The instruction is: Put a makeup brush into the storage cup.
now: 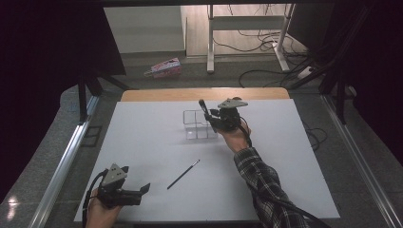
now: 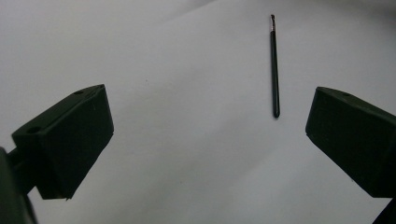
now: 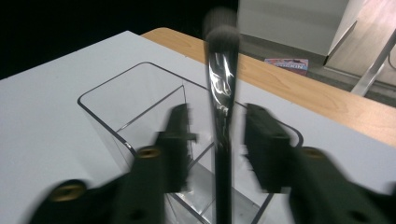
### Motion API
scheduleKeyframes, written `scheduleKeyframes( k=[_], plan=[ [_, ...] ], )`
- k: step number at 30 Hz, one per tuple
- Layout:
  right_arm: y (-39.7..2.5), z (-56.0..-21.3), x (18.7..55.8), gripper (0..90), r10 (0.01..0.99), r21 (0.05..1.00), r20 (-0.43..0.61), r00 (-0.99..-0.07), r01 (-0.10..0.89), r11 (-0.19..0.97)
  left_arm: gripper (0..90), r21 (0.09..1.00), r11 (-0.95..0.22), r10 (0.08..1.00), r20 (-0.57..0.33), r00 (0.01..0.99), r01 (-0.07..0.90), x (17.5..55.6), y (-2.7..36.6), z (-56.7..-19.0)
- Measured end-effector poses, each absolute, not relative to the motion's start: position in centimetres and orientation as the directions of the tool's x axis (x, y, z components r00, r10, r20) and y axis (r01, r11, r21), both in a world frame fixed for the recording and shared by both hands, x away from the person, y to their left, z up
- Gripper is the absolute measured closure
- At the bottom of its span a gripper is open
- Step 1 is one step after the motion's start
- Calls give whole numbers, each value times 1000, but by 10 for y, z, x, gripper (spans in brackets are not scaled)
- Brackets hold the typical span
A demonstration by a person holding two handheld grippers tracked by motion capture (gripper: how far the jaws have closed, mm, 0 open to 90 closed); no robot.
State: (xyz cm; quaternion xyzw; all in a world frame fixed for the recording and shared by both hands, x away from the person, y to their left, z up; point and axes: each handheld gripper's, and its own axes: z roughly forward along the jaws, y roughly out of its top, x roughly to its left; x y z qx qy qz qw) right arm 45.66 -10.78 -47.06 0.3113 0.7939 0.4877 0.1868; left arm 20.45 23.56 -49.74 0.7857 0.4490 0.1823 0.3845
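A clear plastic organizer (image 1: 194,125) with compartments stands at the far middle of the white table (image 1: 142,142). My right gripper (image 1: 212,118) hovers right at it. In the right gripper view its jaws (image 3: 217,119) are blurred and slightly apart, with a dark, shiny-handled makeup brush (image 3: 222,98) upright between them and a thin gap on each side. The brush's lower end goes down into the organizer (image 3: 135,107). A thin dark liner brush (image 1: 183,174) lies on the table near the front. My left gripper (image 1: 139,190) rests open at the front left, pointing toward the thin brush (image 2: 274,70), with nothing between its jaws (image 2: 210,109).
A wooden table edge (image 1: 204,93) runs behind the white surface. On the floor beyond lie a pink box (image 1: 164,68), a desk frame (image 1: 247,28) and cables. A plaid-sleeved forearm (image 1: 266,185) crosses the right front of the table.
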Motion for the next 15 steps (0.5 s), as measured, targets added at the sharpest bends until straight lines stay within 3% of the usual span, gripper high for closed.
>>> scheduleKeyframes(
  k=[1,7,15],
  plan=[
    [-105,-468,457,357,662,893,-8,-750,293,343,15,768,-302,845,-59,531,565,205,236,-497],
    [-100,-465,458,73,685,886,-55,-726,281,369,15,768,-301,846,-59,531,565,205,236,-497],
    [-100,-465,459,4,703,874,-57,-708,305,379,15,768,-300,845,-61,531,566,205,236,-497]
  ],
)
